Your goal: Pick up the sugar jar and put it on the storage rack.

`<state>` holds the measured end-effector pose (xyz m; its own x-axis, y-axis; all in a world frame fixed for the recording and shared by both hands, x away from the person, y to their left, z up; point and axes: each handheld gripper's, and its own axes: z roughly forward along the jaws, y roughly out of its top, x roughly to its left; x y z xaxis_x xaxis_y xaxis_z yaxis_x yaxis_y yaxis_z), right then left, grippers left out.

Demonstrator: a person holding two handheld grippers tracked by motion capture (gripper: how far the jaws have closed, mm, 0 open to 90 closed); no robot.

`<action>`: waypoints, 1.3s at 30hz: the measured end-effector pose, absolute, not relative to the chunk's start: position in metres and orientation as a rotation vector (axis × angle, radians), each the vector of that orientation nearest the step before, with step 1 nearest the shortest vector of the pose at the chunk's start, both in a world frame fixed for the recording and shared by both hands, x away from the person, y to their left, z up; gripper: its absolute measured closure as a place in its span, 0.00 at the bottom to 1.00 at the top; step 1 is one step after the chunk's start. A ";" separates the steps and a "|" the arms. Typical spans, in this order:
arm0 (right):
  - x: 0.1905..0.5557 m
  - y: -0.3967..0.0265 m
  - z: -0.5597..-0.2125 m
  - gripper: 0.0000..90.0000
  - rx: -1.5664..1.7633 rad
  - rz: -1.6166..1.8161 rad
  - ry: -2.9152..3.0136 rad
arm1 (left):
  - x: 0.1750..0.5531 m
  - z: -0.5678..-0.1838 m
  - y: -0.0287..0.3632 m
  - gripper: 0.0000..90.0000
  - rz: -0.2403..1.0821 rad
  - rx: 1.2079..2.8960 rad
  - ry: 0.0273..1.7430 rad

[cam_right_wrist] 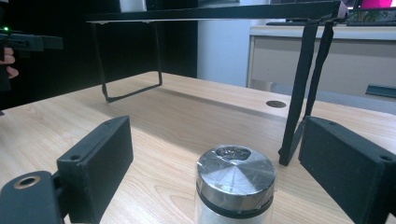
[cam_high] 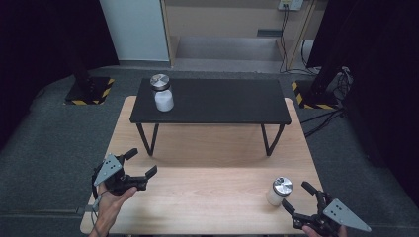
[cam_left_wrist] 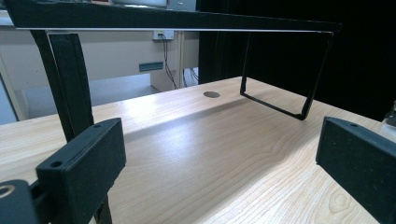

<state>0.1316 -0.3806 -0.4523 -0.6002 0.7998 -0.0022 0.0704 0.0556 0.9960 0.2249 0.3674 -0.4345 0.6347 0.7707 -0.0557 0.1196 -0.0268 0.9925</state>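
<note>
Here, your right tool (cam_high: pixel 295 196) sits at the bench's near right corner, about five o'clock in the high view, jaws spread wide with nothing clamped. The near jar (cam_high: pixel 278 191), white with a shiny metal lid, stands upright on the bench (cam_high: pixel 207 197) just in front of that tool; in the right gripper view the jar (cam_right_wrist: pixel 235 184) rises between the two black jaws, clear of both pads. Your left tool (cam_high: pixel 141 168) rests at about eight o'clock, held in your left hand (cam_high: pixel 111 200), jaws also apart and empty, pointing toward two o'clock. Farther off, at twelve o'clock, a low black shelf (cam_high: pixel 212 101) stands on the bench, and a second jar (cam_high: pixel 162 92) stands upright near its left end.
</note>
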 end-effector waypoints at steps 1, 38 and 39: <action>0.132 -0.381 -0.452 0.11 0.872 1.596 1.753 | 0.225 -0.435 0.367 0.00 0.613 1.534 0.772; 0.156 -0.408 -0.361 0.04 0.896 1.471 2.016 | 0.226 -0.435 0.367 0.01 0.608 1.551 0.764; 0.159 -0.410 -0.358 0.04 0.900 1.472 2.032 | 0.226 -0.435 0.367 0.01 0.607 1.551 0.765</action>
